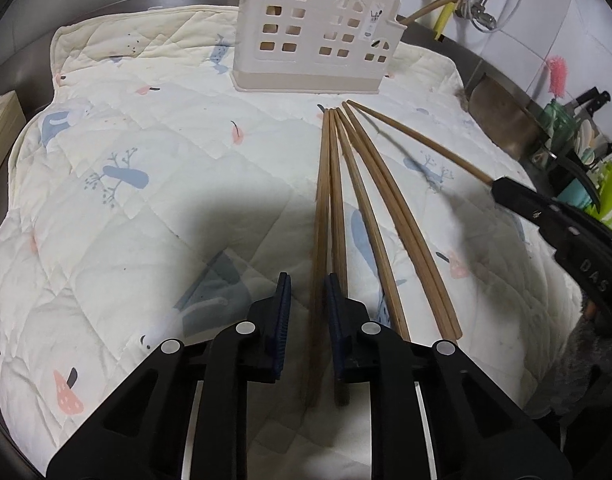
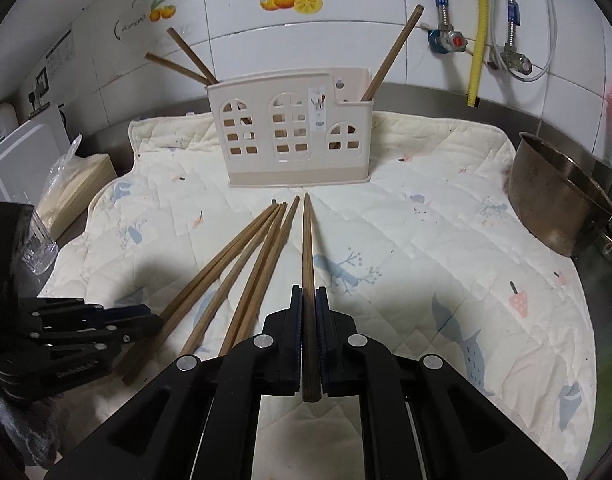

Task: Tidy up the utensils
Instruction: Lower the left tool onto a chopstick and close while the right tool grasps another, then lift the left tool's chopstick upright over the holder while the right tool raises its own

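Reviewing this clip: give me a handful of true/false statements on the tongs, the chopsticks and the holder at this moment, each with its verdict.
1. The right tongs are shut on a chopstick. True.
2. The left tongs are clamped tight on a chopstick. False: the pads stand apart, astride chopsticks on the cloth.
3. The utensil holder lies tipped on its side. False: it stands upright on the quilted cloth.
4. The holder already has chopsticks in it. True.
5. Four chopsticks lie loose on the cloth, left of the held one. True.
6. A metal pot sits left of the holder. False: right.
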